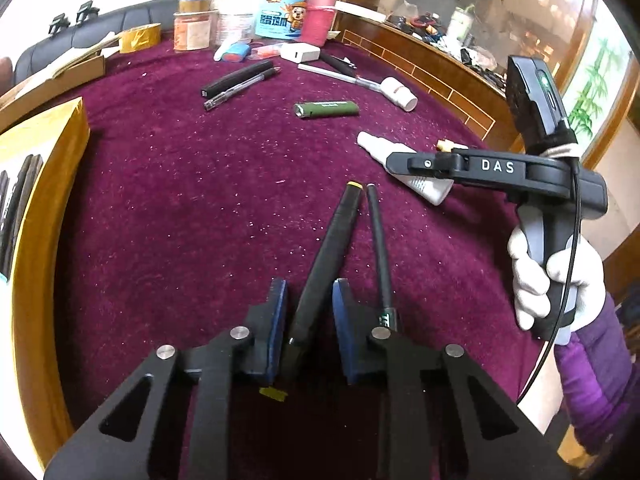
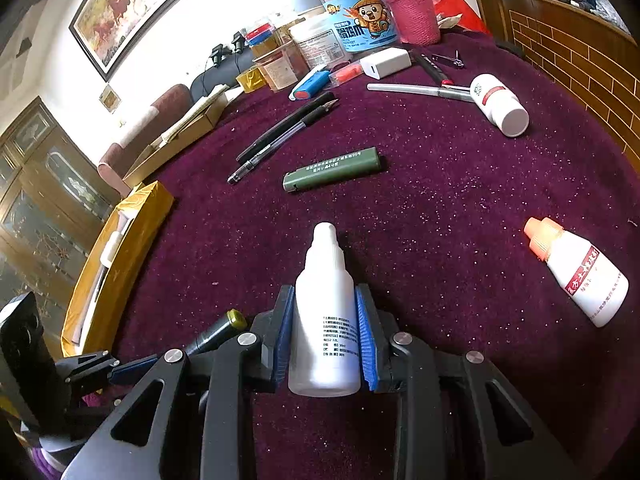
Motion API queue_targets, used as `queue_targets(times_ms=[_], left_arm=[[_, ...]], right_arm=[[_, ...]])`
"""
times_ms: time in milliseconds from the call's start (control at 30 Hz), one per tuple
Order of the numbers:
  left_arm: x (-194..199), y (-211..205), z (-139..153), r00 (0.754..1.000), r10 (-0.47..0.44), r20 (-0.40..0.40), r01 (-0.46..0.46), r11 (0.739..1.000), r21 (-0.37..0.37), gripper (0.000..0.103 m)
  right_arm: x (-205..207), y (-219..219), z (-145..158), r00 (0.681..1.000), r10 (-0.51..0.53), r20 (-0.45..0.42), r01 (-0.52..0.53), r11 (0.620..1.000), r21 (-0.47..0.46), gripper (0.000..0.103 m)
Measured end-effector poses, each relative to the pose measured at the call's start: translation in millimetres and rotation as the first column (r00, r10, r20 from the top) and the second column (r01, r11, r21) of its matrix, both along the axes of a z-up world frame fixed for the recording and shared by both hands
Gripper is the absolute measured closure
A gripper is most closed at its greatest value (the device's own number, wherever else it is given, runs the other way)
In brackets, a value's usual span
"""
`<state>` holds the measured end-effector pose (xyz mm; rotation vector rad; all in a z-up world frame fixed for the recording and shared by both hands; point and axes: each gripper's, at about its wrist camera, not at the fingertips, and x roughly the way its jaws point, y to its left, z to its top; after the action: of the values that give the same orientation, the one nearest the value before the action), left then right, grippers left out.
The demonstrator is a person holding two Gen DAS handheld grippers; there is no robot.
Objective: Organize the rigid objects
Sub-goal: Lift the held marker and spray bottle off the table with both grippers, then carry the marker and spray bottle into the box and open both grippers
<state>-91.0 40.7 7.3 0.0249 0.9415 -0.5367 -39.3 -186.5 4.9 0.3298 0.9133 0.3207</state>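
Looking along my left claw (image 1: 310, 300), I see its blue pads closed against a black marker with a yellow end cap (image 1: 324, 256), which lies on the purple velvet surface (image 1: 200, 200). A thin black pen (image 1: 380, 248) lies just beside that marker, outside the claw. My right claw (image 2: 325, 320) is clamped on a white plastic dropper bottle (image 2: 326, 300), both blue pads pressing its sides, its nozzle pointing away from me.

Taking the green lighter (image 2: 332, 170) as my landmark: 2 black pens (image 2: 280, 136) lie side by side beyond it to the left, a white pill bottle with a red band (image 2: 498, 104) lies beyond it to the right, and a white bottle with an orange cap (image 2: 576, 272) lies nearer than it, well to the right. A yellow box (image 2: 120, 248) sits at the surface's edge left of the lighter. A white-gloved hand (image 1: 556, 276) grips the right claw's handle.
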Motion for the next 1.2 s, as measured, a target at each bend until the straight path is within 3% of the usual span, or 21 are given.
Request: queue_targets(times_ms=[133, 200, 333, 467, 567, 700, 867, 1033, 1200], left_arm=[[-1.5, -22.9, -0.1, 0.998, -0.022, 0.054, 0.016, 0.993, 0.119, 0.079], [-0.6, -35.1, -1.5, 0.996, -0.044, 0.079, 0.03, 0.985, 0.171, 0.07], [1.4, -46.6, -2.9, 0.992, -0.06, 0.107, 0.037, 0.979, 0.202, 0.069], [2.5, -35.3, -2.0, 0.995, -0.055, 0.087, 0.043, 0.99, 0.138, 0.091], [2.7, -17.4, -0.7, 0.999, -0.022, 0.028, 0.021, 1.0, 0.022, 0.091], [-7.8, 7.8, 11.0, 1.0, 0.009, 0.004, -0.008, 0.994, -0.113, 0.091], [-26.9, 62.8, 43.6, 0.996, 0.081, 0.042, -0.069, 0.967, -0.243, 0.091], [-31.6, 137.3, 63.6, 0.972, 0.227, 0.055, -0.204, 0.941, -0.27, 0.091], [-16.0, 202.8, 62.9, 0.93, 0.364, 0.043, -0.352, 0.919, -0.176, 0.091]], right_arm=[[0.2, 0.0, 0.3, 1.0, 0.0, 0.0, 0.0, 1.0, -0.001, 0.077], [0.0, -0.1, 0.5, 1.0, 0.0, 0.0, 0.0, 1.0, -0.001, 0.077], [-0.9, 0.1, 0.8, 1.0, 0.001, 0.001, -0.001, 1.0, -0.002, 0.076], [-0.8, 3.0, 1.9, 1.0, 0.003, 0.0, -0.003, 1.0, -0.025, 0.076], [-0.5, 12.5, 4.5, 1.0, 0.006, -0.001, -0.006, 0.995, -0.097, 0.076], [-2.5, 24.1, 7.9, 1.0, 0.001, -0.002, -0.001, 0.983, -0.185, 0.077], [-14.2, 15.1, 22.1, 1.0, -0.007, 0.001, 0.007, 0.998, -0.063, 0.077], [-20.3, 32.1, 47.3, 0.998, 0.061, 0.007, -0.061, 0.997, 0.042, 0.077], [-16.1, 87.6, 67.8, 0.982, 0.19, 0.018, -0.191, 0.975, 0.111, 0.077]])
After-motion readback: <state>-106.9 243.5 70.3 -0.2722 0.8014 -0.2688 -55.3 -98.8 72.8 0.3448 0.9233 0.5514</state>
